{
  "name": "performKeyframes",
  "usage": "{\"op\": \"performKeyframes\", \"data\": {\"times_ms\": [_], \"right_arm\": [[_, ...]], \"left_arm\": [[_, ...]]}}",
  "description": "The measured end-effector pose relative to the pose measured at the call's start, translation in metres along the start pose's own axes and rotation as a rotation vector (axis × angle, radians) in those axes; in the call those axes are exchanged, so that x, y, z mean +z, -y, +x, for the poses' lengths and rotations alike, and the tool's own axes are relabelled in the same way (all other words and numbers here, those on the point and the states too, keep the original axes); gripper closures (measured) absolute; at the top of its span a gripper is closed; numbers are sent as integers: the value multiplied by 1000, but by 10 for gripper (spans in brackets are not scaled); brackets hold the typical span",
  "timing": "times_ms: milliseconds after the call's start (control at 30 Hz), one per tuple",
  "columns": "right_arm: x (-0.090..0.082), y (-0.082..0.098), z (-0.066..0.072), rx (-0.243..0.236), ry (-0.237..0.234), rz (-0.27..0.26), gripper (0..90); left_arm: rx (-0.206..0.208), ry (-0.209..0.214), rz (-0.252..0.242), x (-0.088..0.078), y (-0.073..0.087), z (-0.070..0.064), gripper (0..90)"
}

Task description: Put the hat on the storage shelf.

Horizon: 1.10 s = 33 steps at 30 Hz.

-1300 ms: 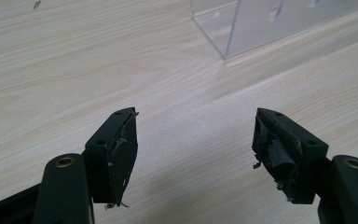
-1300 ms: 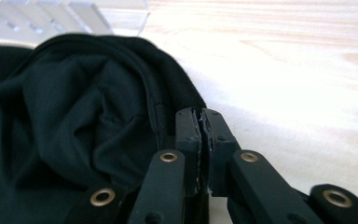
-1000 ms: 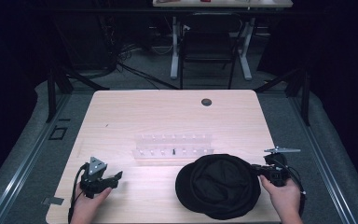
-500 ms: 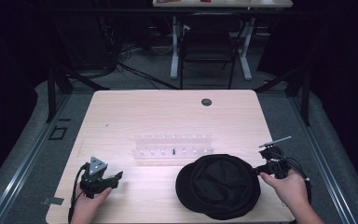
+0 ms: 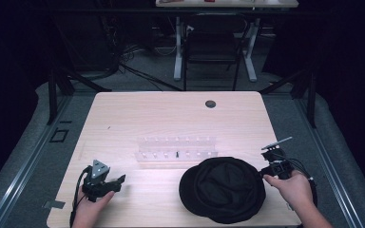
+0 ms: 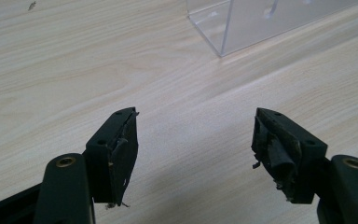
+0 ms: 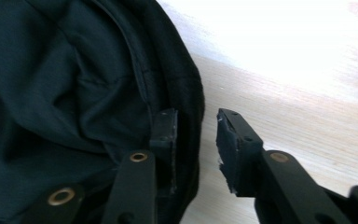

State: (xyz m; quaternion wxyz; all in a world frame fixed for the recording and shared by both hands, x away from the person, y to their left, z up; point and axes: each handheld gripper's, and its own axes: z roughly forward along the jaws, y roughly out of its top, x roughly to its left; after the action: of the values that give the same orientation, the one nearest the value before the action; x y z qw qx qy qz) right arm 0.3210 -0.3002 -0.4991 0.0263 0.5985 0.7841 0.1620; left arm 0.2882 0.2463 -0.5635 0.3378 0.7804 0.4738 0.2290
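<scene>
Right gripper (image 7: 196, 140) jaws parted, straddling the right rim of the round black fabric hat (image 5: 222, 189); left gripper (image 6: 193, 154) released, far left.

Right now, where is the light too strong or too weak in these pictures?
High view: the table is bright, the room around it dark. Right gripper view: the wood at upper right is washed out white and the black hat shows little detail. Left gripper view: evenly lit.

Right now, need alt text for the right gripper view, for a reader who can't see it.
The right gripper has its two black jaws parted astride the rim of a black fabric hat, one jaw inside the rim and one outside, not yet closed on it. The hat lies on a pale wooden table, brightly lit at upper right.
</scene>
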Motion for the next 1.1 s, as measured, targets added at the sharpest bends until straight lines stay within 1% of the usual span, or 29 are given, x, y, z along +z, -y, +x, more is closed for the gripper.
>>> {"op": "performKeyframes", "data": {"times_ms": [33,67,100,133,167,200,300,333,367,400,467,500,600,633,667,700,733,833,867,900,967,1000,1033,1100], "right_arm": [[0,0,-1,9,-4,-3,668],[0,0,-1,12,4,-6,661],[1,0,-1,26,-2,-15,646],[0,0,-1,19,-2,8,632],[0,0,-1,19,-2,8,632],[1,-1,-1,23,-1,20,615],[2,-2,1,11,23,25,573],[2,-2,1,12,36,26,559],[3,-2,2,22,41,13,553],[2,-3,1,6,42,29,550],[3,-3,1,-2,47,35,558],[4,-3,1,-5,45,43,589],[5,-3,0,6,23,40,693],[6,-3,0,12,8,39,717],[7,-3,-1,14,-12,53,735],[8,-3,-1,17,-26,64,741],[10,-3,-2,22,-28,72,741],[11,-3,-6,43,-51,79,734],[11,-4,-8,44,-71,85,734],[11,-4,-9,50,-73,88,735],[12,-4,-13,53,-92,109,743],[16,-2,-12,89,-108,75,754],[15,-3,-13,76,-109,97,760],[17,-3,-12,76,-105,103,795]], "left_arm": [[1,0,2,0,0,0,315],[3,1,3,0,0,0,315],[5,0,5,0,0,0,315],[6,2,5,1,0,0,316],[6,2,5,1,0,0,315],[6,2,6,1,0,-1,315],[7,2,8,1,0,-1,315],[7,2,8,1,0,-1,315],[7,2,8,1,0,-1,315],[8,1,9,1,0,-1,315],[7,-1,8,1,0,0,316],[7,-2,7,1,0,0,315],[6,-3,8,1,0,0,315],[6,-3,8,1,0,0,315],[6,-2,10,1,0,0,315],[6,-2,10,1,0,0,315],[7,-2,11,1,0,0,315],[7,-2,11,1,0,0,315],[6,-2,11,1,0,0,315],[6,-1,12,1,0,0,315],[5,-1,12,1,0,0,315],[6,-2,12,1,0,0,315],[6,-2,12,1,0,0,315],[8,-3,13,2,0,0,315]]}}
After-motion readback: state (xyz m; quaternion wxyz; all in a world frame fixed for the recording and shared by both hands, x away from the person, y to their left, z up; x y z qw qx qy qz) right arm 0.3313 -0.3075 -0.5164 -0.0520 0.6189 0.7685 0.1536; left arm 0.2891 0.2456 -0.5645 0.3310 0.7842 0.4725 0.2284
